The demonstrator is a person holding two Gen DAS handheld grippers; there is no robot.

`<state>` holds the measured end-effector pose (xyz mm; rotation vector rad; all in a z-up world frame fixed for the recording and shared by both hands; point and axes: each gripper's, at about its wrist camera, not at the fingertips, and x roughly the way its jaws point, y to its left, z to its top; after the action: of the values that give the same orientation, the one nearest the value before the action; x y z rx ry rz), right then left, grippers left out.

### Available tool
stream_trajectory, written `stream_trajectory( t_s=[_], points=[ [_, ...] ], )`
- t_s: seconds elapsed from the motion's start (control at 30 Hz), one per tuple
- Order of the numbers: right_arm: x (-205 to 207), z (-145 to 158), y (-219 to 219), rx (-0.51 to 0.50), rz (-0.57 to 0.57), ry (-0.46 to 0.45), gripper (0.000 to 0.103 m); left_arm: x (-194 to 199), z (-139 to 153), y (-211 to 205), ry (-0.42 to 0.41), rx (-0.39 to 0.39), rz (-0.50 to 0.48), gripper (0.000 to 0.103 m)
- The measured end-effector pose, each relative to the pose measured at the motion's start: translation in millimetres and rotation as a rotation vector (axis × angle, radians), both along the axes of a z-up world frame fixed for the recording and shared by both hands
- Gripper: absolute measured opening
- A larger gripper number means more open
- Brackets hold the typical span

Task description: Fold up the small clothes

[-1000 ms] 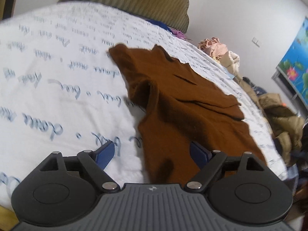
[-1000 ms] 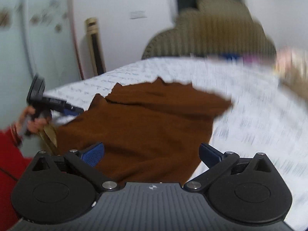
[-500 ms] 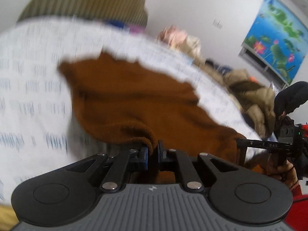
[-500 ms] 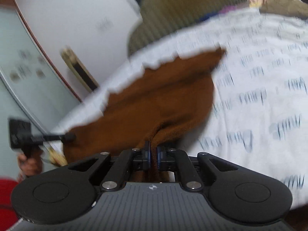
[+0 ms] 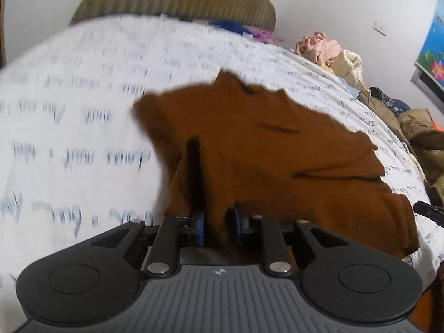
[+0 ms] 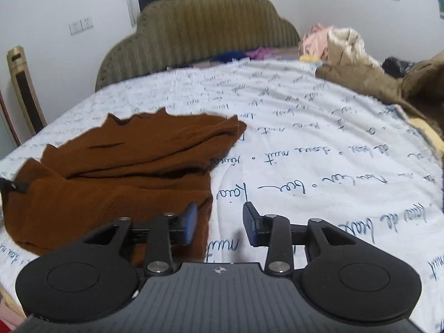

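The rumpled rust-brown knit garment (image 6: 116, 177) lies on the white script-printed bedsheet (image 6: 319, 149). The left gripper (image 5: 217, 223) is opening, cloth still between its fingers; the right gripper (image 6: 219, 223), also opening, stands empty beside the hem, apparently releasing a completed fold.

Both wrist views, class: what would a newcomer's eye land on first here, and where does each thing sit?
First the brown garment, rumpled on the white bedspread with its blue handwriting print. Then the left gripper, its jaws opening with a fold of brown cloth between them, and the right gripper, opening over bare bedspread beside the garment's edge. Behind stands the olive scalloped headboard, with heaped clothes to its right.
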<state>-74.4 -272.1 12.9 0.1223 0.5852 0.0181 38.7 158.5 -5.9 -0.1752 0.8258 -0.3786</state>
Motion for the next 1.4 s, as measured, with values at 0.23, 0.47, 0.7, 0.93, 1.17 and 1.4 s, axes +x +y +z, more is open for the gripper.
stream_trajectory(
  t_s=[0.23,0.47,0.7,0.93,1.17,1.4],
  points=[
    [-57.6,4.4,51.0,-0.309,0.188,-0.066,0.051,-39.5,8.2,29.6,-0.049,-0.113,0.068,0.081],
    [-45.0,-21.7,113.7,-0.531,0.323,-0.049,0.052,-65.4,2.4,19.9,-0.048,-0.08,-0.007,0.081],
    [-45.3,-38.8,140.7,-0.684,0.291,-0.082,0.064,-73.4,-6.5,12.7,-0.048,-0.148,-0.044,0.081],
    [-33.2,-52.0,146.8,-0.726,0.192,-0.164,0.064,-80.5,-0.9,-17.7,-0.191,0.027,-0.087,0.081],
    [-24.1,-70.6,154.2,-0.965,0.054,-0.147,0.028,-48.7,-15.0,-8.6,-0.06,-0.173,-0.055,0.009],
    [-42.5,-54.0,133.5,-0.99,-0.007,-0.131,0.009,-67.1,-1.1,-3.0,-0.042,-0.167,-0.036,0.005]
  ],
)
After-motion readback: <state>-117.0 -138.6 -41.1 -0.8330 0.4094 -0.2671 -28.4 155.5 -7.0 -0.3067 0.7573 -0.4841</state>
